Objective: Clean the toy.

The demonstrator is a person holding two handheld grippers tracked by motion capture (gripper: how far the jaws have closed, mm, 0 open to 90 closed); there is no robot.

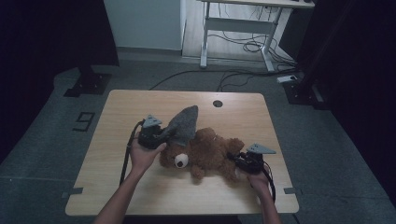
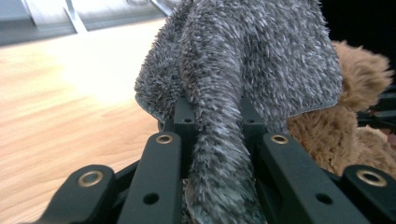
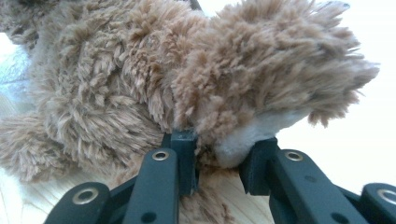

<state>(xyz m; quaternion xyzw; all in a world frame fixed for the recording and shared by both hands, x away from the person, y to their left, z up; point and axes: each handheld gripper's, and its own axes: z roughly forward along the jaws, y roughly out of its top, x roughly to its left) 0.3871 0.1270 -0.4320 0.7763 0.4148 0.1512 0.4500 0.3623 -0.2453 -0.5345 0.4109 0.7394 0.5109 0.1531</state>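
Observation:
A brown teddy bear (image 1: 205, 151) lies on its back in the middle of the wooden table (image 1: 130, 107). A grey fuzzy cloth (image 1: 184, 123) is lifted in a peak over its head end. My left gripper (image 1: 163, 135) is shut on a fold of that cloth (image 2: 243, 60), which hangs down between the jaws of the left gripper (image 2: 217, 116); the bear (image 2: 336, 135) shows behind at the right. My right gripper (image 1: 238, 161) is at the bear's leg end. In the right gripper view, the right gripper (image 3: 219, 144) is shut on the bear's foot (image 3: 280, 84), its pale sole pinched between the pads.
A round cable hole (image 1: 217, 103) sits near the table's far edge. Beyond the table stand a white desk frame (image 1: 243, 28) and loose cables (image 1: 233, 77) on the floor. Bare wood lies left of the cloth (image 2: 56, 93).

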